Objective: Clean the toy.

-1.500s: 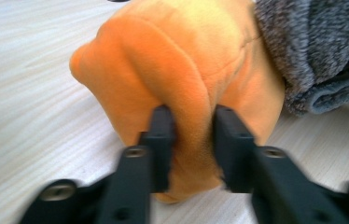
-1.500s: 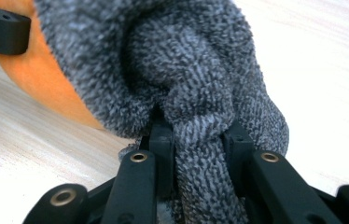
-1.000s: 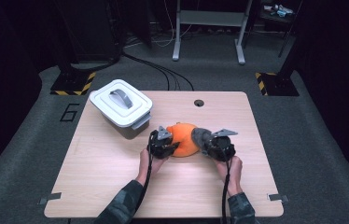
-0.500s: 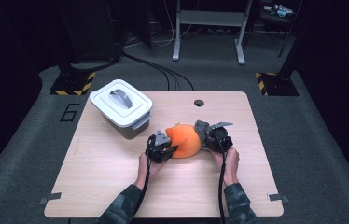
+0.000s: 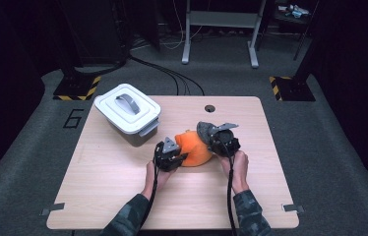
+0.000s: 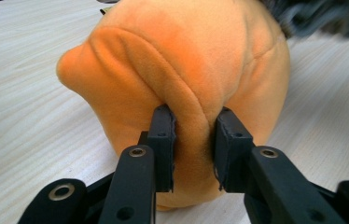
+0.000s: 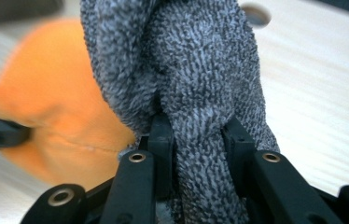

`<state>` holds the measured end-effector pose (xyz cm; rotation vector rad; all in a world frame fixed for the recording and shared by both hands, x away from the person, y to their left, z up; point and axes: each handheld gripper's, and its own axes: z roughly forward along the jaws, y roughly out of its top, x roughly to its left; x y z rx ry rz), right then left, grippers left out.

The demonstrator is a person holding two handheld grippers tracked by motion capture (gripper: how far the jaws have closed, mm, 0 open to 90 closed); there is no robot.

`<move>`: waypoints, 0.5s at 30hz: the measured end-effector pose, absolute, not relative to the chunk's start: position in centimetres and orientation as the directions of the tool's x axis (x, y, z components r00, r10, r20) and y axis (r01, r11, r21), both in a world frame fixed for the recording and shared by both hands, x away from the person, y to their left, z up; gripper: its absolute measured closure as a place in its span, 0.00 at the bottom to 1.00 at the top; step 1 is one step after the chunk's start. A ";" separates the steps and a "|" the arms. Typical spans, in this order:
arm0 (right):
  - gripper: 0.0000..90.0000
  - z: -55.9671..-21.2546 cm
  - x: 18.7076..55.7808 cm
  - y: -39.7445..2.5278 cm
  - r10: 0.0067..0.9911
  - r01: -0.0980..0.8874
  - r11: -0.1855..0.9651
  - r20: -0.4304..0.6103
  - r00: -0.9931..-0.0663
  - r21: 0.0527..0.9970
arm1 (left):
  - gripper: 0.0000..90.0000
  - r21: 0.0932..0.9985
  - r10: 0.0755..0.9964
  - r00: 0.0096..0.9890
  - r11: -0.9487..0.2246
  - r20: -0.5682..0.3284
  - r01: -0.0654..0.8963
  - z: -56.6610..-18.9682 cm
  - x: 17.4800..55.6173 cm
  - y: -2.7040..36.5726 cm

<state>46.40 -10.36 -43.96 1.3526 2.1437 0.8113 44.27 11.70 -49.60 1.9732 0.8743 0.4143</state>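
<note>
Two grippers closed on one soft toy near the middle of the pale wooden table (image 5: 123, 196). Rounded orange plush body (image 5: 193, 149) lay with long axis running left to right, grey knitted end (image 5: 203, 130) pointing far and right. Left gripper (image 6: 194, 144) pinched a raised orange seam fold between nearly shut jaws, plush bulging on both sides. Right gripper (image 7: 196, 140) clamped a twist of the grey knit likewise, jaws narrowly parted by fabric. Left and farther off stood a white lidded plastic box (image 5: 127, 113) with grey handle. Read "6" (image 5: 72, 118) on the dark floor mat, left of the table.
</note>
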 end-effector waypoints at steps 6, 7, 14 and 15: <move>0.78 -45.6 46.7 -11.2 0.920 0.653 0.314 -0.050 -0.389 0.689 | 0.73 0.852 0.710 0.704 -0.346 -0.038 0.394 -49.4 44.2 11.3; 0.78 -45.7 46.7 -11.3 0.921 0.655 0.312 -0.049 -0.386 0.689 | 0.73 0.851 0.708 0.705 -0.347 -0.037 0.393 -49.4 44.2 11.3; 0.78 -47.7 46.8 -12.6 0.930 0.697 0.308 -0.050 -0.365 0.648 | 0.75 0.850 0.711 0.701 -0.334 -0.056 0.407 -49.6 44.3 11.4; 0.78 -48.1 46.8 -12.7 0.931 0.714 0.313 -0.054 -0.361 0.626 | 0.75 0.849 0.709 0.703 -0.334 -0.059 0.408 -49.6 44.4 11.5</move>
